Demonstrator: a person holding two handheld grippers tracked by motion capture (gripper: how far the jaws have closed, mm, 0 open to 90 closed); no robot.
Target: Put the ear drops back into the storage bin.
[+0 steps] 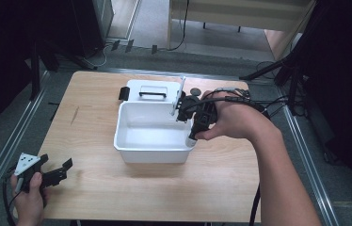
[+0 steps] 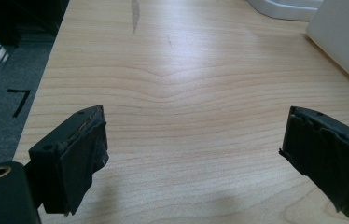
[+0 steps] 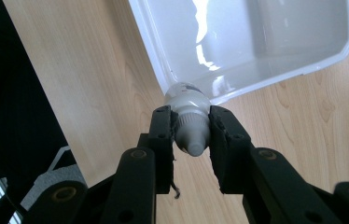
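Observation:
A white plastic bin (image 1: 132,136) stands open in the middle of the wooden table, and its lid (image 1: 148,88) with a black handle lies just behind it. My right gripper (image 3: 190,128) is shut on the grey cap end of a small white bottle (image 3: 189,116), held at the bin's near right corner (image 1: 190,140). The bottle's body rests against the bin's rim (image 3: 161,70). My left gripper (image 1: 59,172) is open and holds nothing, low over the table's front left corner. Its two black pads (image 2: 81,163) stand wide apart over bare wood.
The bin's white wall (image 2: 345,42) reaches into the left gripper view at the upper right. Cables (image 1: 259,106) trail from the right gripper toward the table's right edge. Dark stands and a grey floor surround the table (image 1: 94,188).

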